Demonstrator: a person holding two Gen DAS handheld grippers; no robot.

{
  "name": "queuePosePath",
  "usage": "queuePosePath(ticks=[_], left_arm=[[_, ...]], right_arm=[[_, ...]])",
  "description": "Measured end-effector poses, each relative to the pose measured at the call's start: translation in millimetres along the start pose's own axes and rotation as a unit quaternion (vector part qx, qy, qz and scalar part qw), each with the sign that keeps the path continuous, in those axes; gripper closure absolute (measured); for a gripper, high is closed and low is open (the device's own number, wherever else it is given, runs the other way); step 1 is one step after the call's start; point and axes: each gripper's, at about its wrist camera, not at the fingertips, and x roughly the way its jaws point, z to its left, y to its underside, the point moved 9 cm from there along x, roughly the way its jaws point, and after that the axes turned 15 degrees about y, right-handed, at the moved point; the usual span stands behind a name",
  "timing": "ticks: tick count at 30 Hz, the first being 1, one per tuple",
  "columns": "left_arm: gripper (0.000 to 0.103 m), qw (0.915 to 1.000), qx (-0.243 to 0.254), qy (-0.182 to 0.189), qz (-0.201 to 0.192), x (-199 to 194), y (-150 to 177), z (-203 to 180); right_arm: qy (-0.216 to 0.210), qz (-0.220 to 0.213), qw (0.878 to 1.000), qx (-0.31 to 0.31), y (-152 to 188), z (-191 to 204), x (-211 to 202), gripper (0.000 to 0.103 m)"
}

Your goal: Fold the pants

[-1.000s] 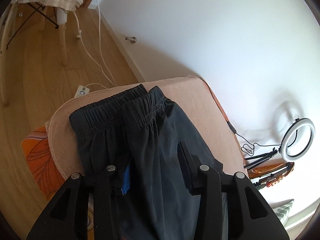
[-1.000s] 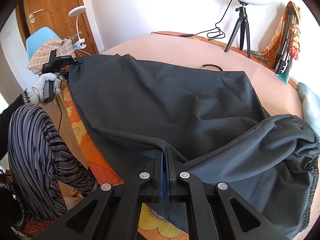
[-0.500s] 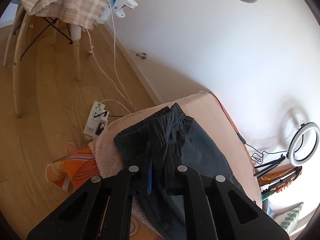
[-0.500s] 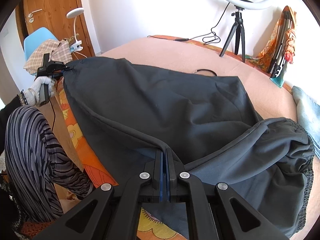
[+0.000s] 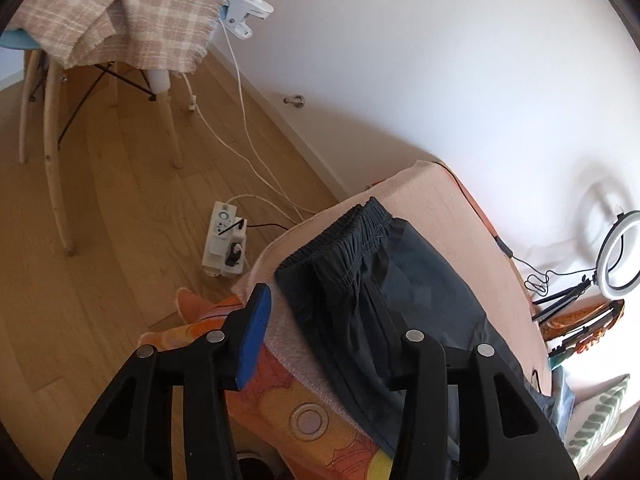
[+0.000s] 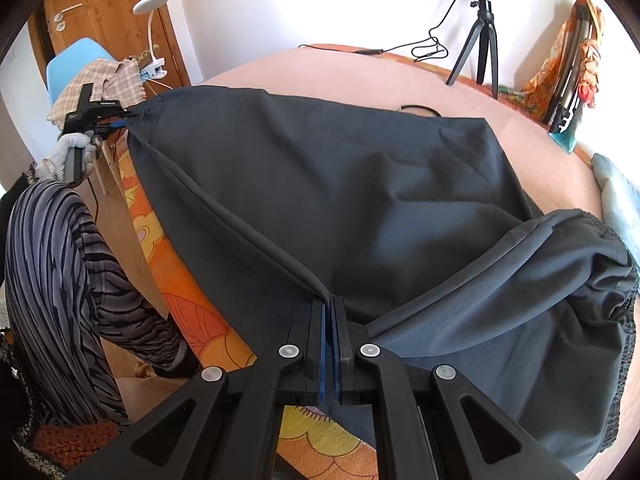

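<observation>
The dark grey pants [image 6: 360, 184] lie spread over the pink-covered bed [image 6: 320, 68]. Their gathered leg cuffs [image 5: 340, 236] rest at the bed's corner in the left wrist view. My left gripper [image 5: 320, 312] is open, its jaws wide apart on either side of the cuff end, holding nothing. It also shows far left in the right wrist view [image 6: 116, 118]. My right gripper [image 6: 329, 304] is shut on a folded edge of the pants at the near side. The elastic waistband [image 6: 612, 280] bunches at the right.
A ring light on a tripod [image 6: 484, 28] and folded stands [image 6: 572, 76] are at the bed's far side. A chair with a plaid cloth [image 5: 120, 20], a power strip [image 5: 224, 244] and cables lie on the wooden floor. The orange patterned blanket [image 5: 320, 420] hangs over the bed edge.
My left gripper has opened and let go of the leg cuffs, which now lie on the bed corner. My right gripper stays shut on the pants edge.
</observation>
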Motion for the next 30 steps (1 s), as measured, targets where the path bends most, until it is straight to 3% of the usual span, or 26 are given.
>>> queuePosePath(ticks=[3, 7, 10, 14, 15, 17, 20, 23, 30], left_arm=[[0.059, 0.9998, 0.013, -0.005, -0.014, -19.8, -4.4, -2.9], [0.059, 0.9981, 0.048, 0.031, -0.023, -38.5, -11.6, -38.0], [0.059, 0.9934, 0.087, 0.070, -0.022, -45.9, -16.3, -83.9], [0.058, 0.9814, 0.135, 0.136, -0.005, -45.5, -11.4, -162.7], [0.056, 0.9763, 0.154, 0.152, 0.005, -42.6, -6.6, -186.6], [0.042, 0.9655, 0.179, 0.187, 0.031, -34.6, 6.7, -227.2], [0.041, 0.9510, 0.188, 0.231, 0.082, -17.1, 32.3, -275.2], [0.041, 0.9344, 0.215, 0.252, 0.130, 5.2, 65.9, -316.6], [0.041, 0.8867, 0.255, 0.305, 0.237, 51.2, 169.4, -400.2]], right_arm=[[-0.003, 0.002, 1.000, 0.000, 3.1, 1.4, 0.3, 0.102], [-0.019, -0.010, 0.999, 0.024, 0.1, -1.3, -7.1, 0.089], [-0.024, -0.033, 0.998, 0.047, -4.9, -8.0, -17.4, 0.075], [-0.013, -0.054, 0.995, 0.086, -7.4, -28.8, -30.3, 0.073], [-0.003, -0.057, 0.994, 0.098, -6.5, -37.0, -33.3, 0.072], [0.011, -0.062, 0.991, 0.118, -3.9, -50.1, -39.0, 0.069], [0.022, -0.063, 0.985, 0.162, 0.7, -72.8, -44.7, 0.063], [0.033, -0.065, 0.977, 0.199, 4.0, -91.5, -52.1, 0.056], [0.083, -0.072, 0.962, 0.250, 10.9, -129.8, -61.9, 0.040]])
